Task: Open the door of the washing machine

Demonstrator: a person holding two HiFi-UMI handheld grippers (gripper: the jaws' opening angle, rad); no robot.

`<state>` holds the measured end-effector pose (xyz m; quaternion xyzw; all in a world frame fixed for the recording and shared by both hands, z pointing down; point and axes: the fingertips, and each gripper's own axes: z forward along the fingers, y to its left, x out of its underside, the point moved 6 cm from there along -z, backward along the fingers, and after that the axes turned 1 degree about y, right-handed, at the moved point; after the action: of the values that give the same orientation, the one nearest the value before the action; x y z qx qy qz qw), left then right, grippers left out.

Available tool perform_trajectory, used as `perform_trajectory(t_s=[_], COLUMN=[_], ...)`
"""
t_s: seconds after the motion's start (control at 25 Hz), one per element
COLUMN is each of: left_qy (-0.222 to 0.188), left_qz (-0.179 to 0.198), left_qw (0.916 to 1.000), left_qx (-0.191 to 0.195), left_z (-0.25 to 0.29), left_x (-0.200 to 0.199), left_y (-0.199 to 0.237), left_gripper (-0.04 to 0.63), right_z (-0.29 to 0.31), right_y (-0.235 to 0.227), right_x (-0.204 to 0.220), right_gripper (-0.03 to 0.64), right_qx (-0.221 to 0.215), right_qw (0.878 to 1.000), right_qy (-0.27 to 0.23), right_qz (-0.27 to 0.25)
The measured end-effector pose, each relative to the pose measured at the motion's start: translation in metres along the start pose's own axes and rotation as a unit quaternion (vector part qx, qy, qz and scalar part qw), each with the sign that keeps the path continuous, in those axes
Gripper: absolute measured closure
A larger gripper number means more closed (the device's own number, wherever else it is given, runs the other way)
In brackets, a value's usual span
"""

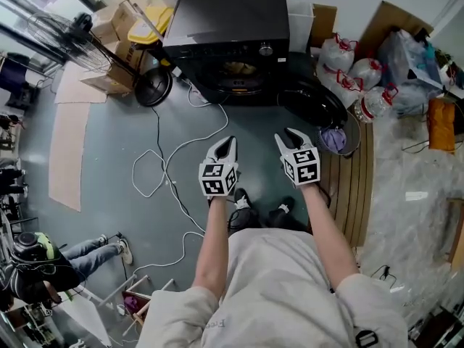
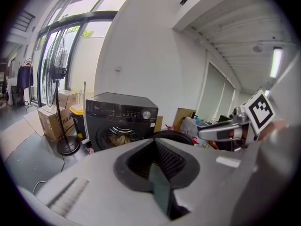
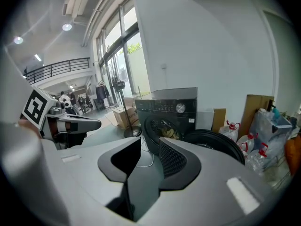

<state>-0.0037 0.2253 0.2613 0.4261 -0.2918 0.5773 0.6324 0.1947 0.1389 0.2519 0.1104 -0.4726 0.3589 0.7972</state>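
Note:
The black washing machine stands at the far wall, its round door swung open to the right and laundry showing in the drum. Both grippers hang in the air above the grey floor, well short of the machine. My left gripper is shut with nothing in it; my right gripper is open and empty. In the left gripper view the machine and its door lie ahead past the closed jaws. The right gripper view shows the machine and door beyond parted jaws.
White cables loop over the floor in front of the machine. A standing fan's base and cardboard boxes are at its left. Tied bags, a bucket and a slatted wooden platform are at its right. A person crouches at lower left.

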Motion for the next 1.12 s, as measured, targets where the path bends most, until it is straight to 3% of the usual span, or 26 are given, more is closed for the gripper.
perform_trajectory(t_s=[0.52, 0.84, 1.12], left_qy=[-0.001, 0.010, 0.011], left_qz=[-0.006, 0.034, 0.040], left_qw=[0.9991, 0.9964, 0.9966], left_qx=[0.041, 0.076, 0.071], left_z=[-0.021, -0.024, -0.035], left_x=[-0.015, -0.010, -0.008], left_y=[0.056, 0.076, 0.103], left_gripper=[0.538, 0.538, 0.538], right_z=[0.005, 0.024, 0.030], right_y=[0.072, 0.105, 0.119], right_x=[-0.007, 0.002, 0.009], right_gripper=[0.503, 0.503, 0.503], right_qx=[0.052, 0.074, 0.083], right_qw=[0.997, 0.995, 0.994], right_qy=[-0.030, -0.040, -0.037], right_qz=[0.049, 0.055, 0.063])
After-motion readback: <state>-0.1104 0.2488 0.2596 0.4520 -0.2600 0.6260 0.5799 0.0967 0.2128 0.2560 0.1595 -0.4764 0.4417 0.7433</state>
